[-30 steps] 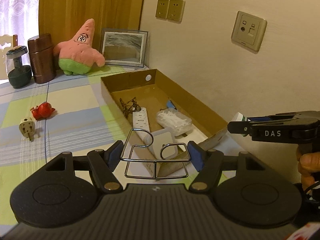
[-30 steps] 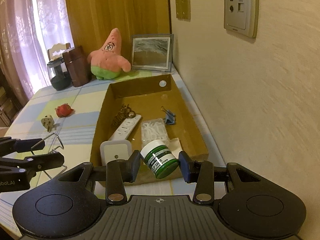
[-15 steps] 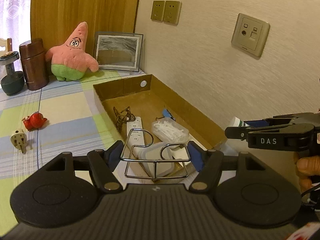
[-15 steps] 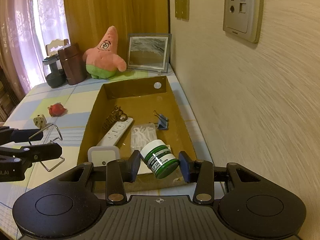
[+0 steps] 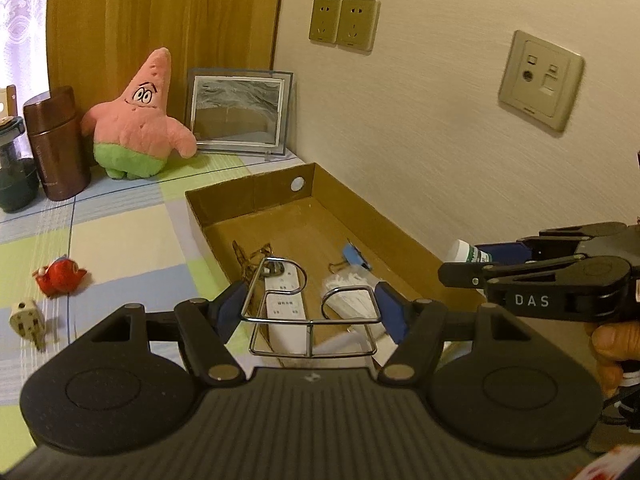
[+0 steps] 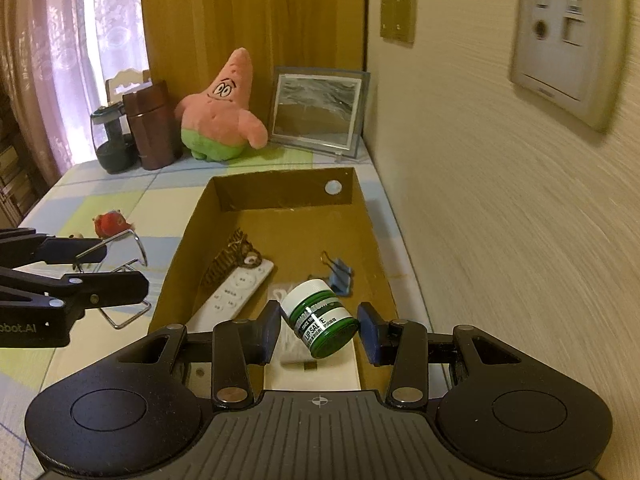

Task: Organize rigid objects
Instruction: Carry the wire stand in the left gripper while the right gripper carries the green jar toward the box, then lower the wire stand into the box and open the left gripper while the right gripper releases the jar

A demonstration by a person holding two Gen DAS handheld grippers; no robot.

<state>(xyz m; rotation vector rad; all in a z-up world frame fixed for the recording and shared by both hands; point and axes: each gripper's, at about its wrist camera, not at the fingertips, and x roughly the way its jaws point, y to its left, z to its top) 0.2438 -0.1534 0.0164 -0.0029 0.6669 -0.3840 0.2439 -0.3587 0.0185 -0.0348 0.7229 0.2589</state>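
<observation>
My left gripper [image 5: 310, 314] is shut on a chrome wire holder [image 5: 312, 322], held over the near end of an open cardboard box [image 5: 256, 190]. My right gripper [image 6: 320, 330] is shut on a tilted green lip salve jar [image 6: 316, 312] with a white lid, above the box [image 6: 280, 196] near its right wall. In the left wrist view the right gripper [image 5: 472, 266] comes in from the right with the jar [image 5: 466, 250] at its tip. The right wrist view shows the left gripper [image 6: 100, 264] and the wire holder [image 6: 122, 276] at the left, beside the box.
The box holds a white power strip [image 5: 284, 304], a blue binder clip [image 6: 340, 274], a brown tangled piece [image 6: 234, 254] and a white packet [image 5: 348, 292]. A red toy [image 5: 60, 276] and a plug adapter [image 5: 26, 318] lie on the checked cloth. A pink star plush [image 6: 218, 112], picture frame [image 6: 316, 110] and brown flask [image 6: 150, 124] stand at the back; a wall runs along the right.
Both grippers have moved forward along the box toward the back wall, each keeping its hold. The box contents now lie closer under the fingers.
</observation>
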